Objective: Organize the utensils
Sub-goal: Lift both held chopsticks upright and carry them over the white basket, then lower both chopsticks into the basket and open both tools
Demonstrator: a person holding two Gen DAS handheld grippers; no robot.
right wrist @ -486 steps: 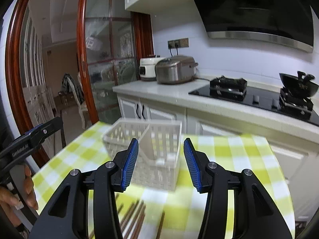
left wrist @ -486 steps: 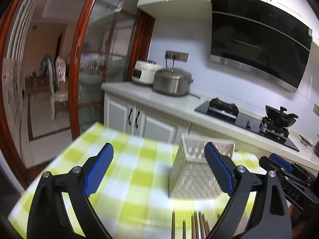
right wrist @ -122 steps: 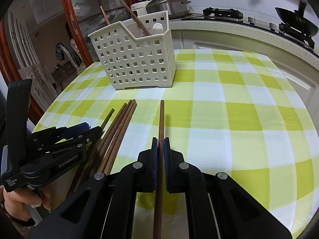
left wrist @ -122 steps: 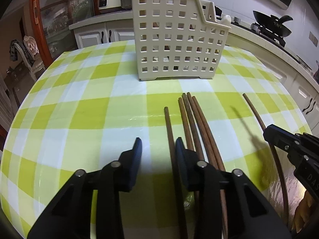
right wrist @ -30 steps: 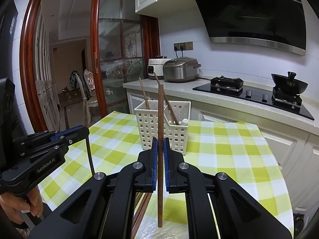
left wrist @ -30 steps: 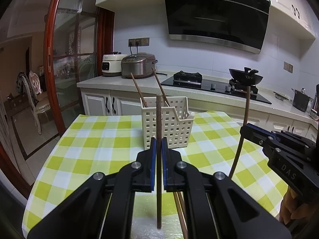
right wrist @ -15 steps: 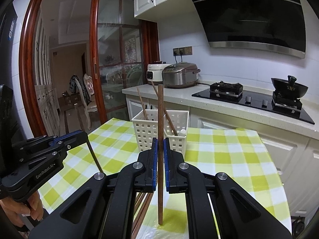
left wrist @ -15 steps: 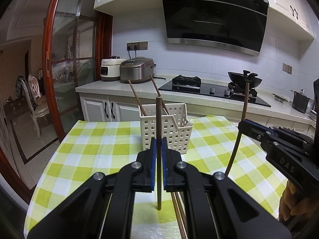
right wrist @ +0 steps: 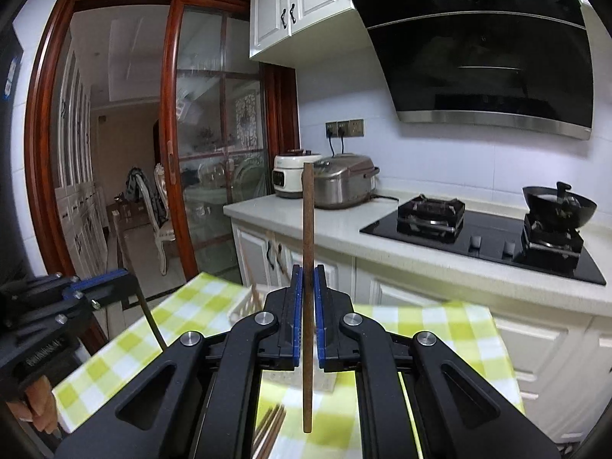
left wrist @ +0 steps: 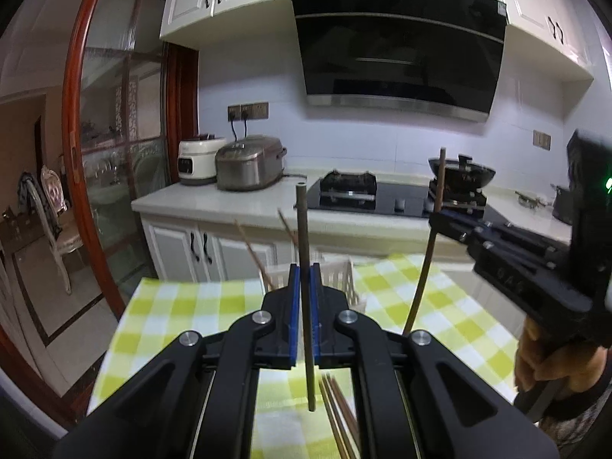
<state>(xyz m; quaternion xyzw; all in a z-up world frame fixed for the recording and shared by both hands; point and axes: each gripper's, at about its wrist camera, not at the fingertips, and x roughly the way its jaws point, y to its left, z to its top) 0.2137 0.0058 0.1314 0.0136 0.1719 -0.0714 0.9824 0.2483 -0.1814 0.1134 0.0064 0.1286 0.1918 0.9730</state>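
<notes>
Each claw (left wrist: 304, 290) (right wrist: 307, 294) clenched on an upright chopstick (left wrist: 305, 237) (right wrist: 307, 229); side lettering perhaps "DAS".

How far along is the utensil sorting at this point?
Partly done. Two chopsticks already stand in the white basket. In hand: the left gripper and the right gripper are each shut on one upright chopstick, lifted above the checked table. Left: drop both in, then collect the loose chopsticks lying on the cloth.
</notes>
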